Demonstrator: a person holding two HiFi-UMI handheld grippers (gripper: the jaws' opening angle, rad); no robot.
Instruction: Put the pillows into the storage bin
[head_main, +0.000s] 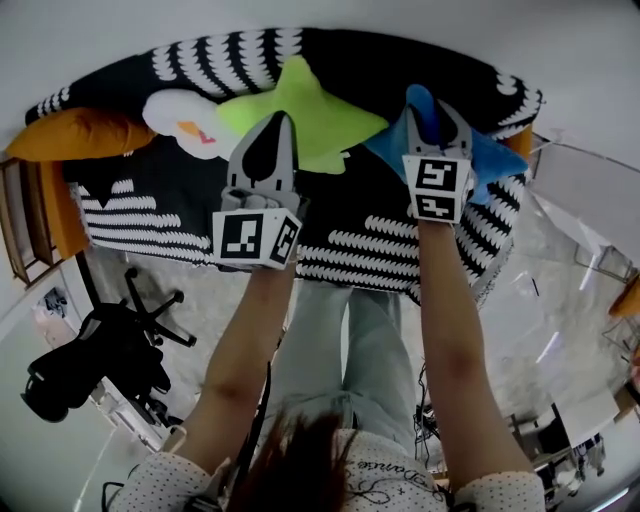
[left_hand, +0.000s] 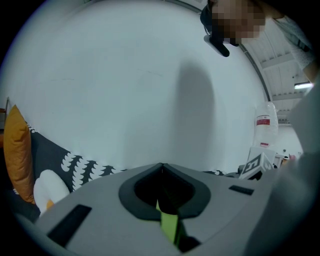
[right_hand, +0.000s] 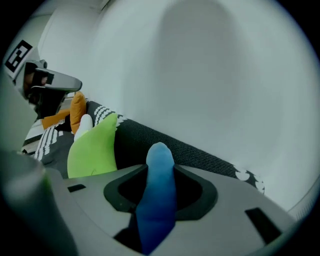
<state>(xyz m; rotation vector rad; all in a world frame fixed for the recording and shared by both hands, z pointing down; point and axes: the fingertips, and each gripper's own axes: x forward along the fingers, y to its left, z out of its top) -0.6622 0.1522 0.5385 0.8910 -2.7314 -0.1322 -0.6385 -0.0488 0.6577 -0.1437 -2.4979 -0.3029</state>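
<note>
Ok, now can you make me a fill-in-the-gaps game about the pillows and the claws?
1. The left claw is shut on the ____ star pillow.
2. The right claw is shut on the ____ pointy pillow.
3. In the head view, left of the white pillow lies the ____ long pillow.

Missing words: green, blue, orange.

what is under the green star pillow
Beneath the green star pillow shows the black-and-white patterned cover; its left point covers part of the white pillow. Anything under its middle is hidden. The left hand-held gripper is shut on its edge.
</note>
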